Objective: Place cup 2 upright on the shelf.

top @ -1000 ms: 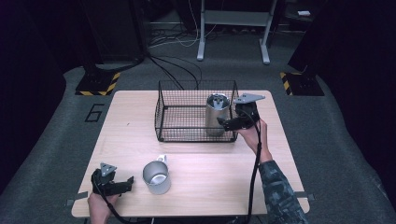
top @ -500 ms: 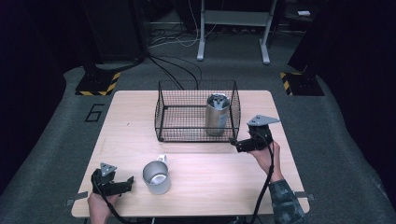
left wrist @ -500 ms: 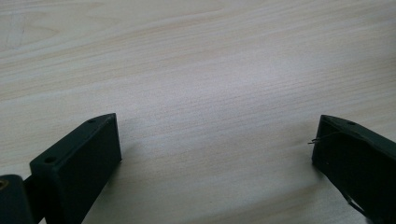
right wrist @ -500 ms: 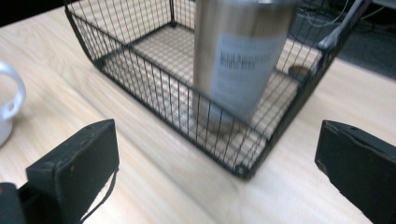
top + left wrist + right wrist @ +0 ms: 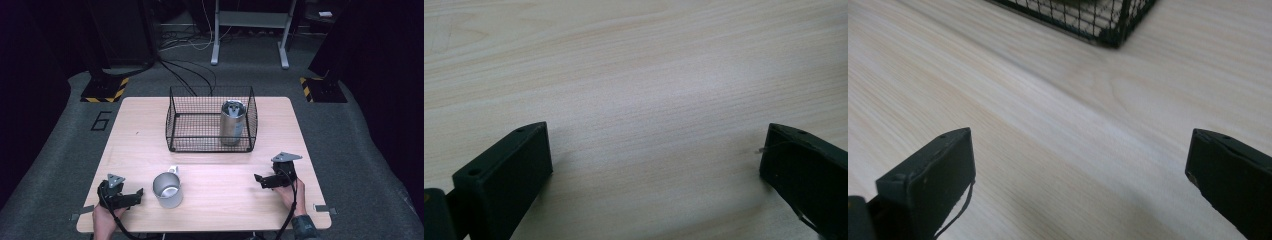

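Resting on table: both hands, low.
Left gripper (image 5: 134, 196): lying beside mug (image 5: 167, 190), jaws wide, empty.
Right gripper (image 5: 260, 179): lying near basket (image 5: 210, 120), jaws wide, empty.

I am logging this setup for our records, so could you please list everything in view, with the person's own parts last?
Table: one, light wood, centre of the high view.
Basket: one, black wire, far middle of the table.
Tumbler: one, silver metal, upright inside the basket at its right end.
Mug: one, silver with a handle, near edge, beside the left tongs.
Floor: grey carpet around the table.
Left tongs: one, black, open, empty.
Right tongs: one, black, open, empty.
Hands: two, at the near edge.
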### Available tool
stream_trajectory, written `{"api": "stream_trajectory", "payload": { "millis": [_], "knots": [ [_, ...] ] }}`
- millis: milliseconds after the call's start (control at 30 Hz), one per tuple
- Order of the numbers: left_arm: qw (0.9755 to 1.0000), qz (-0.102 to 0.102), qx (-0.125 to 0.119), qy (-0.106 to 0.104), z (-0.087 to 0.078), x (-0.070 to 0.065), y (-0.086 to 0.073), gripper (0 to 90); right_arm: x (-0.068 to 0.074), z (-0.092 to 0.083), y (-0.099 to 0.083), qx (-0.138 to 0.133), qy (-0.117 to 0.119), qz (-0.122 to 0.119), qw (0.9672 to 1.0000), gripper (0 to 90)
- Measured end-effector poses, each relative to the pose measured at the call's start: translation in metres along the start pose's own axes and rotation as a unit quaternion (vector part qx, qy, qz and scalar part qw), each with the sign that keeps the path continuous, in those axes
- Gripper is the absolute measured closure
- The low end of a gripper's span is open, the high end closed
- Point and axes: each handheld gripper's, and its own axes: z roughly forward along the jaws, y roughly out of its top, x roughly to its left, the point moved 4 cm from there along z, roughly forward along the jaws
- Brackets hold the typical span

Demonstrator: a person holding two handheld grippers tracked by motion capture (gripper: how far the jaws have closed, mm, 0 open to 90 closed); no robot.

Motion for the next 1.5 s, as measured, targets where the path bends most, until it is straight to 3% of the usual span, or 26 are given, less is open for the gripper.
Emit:
{"api": "stream_trajectory", "payload": {
  "millis": [133,200,267,400,567,833,1267,1500],
  "knots": [
    [1.0,0.001,0.001,0.0,0.0,0.0,0.0,0.4,-0.003,0.008,-0.013,0.012,-0.007,0.007,0.9999,0.0],
    [1.0,-0.006,0.002,-0.004,-0.001,-0.001,0.0,0.3,-0.004,0.011,-0.017,0.012,-0.014,0.003,0.9998,0.0],
    [1.0,-0.001,0.0,-0.003,-0.002,0.0,-0.001,0.2,-0.004,0.012,-0.02,0.024,-0.017,-0.005,0.9995,0.0],
    [0.9997,-0.005,-0.009,-0.023,-0.006,-0.002,-0.001,0.1,-0.003,0.013,-0.021,0.022,-0.021,-0.018,0.9994,0.0],
    [0.9983,-0.01,-0.019,-0.054,-0.02,-0.006,0.001,0.0,-0.002,0.013,-0.021,0.024,-0.025,-0.016,0.9993,0.0],
    [0.9964,-0.015,-0.052,-0.065,-0.05,-0.01,0.016,0.1,-0.002,0.013,-0.021,0.023,-0.028,-0.01,0.9993,0.0],
    [0.9924,0.034,-0.082,-0.085,-0.086,-0.04,0.053,0.0,-0.002,0.013,-0.021,0.022,-0.028,-0.01,0.9993,0.0],
    [0.9877,0.048,-0.098,-0.112,-0.096,-0.061,0.066,0.0,-0.002,0.013,-0.021,0.019,-0.029,-0.009,0.9994,0.0]
  ]
}}
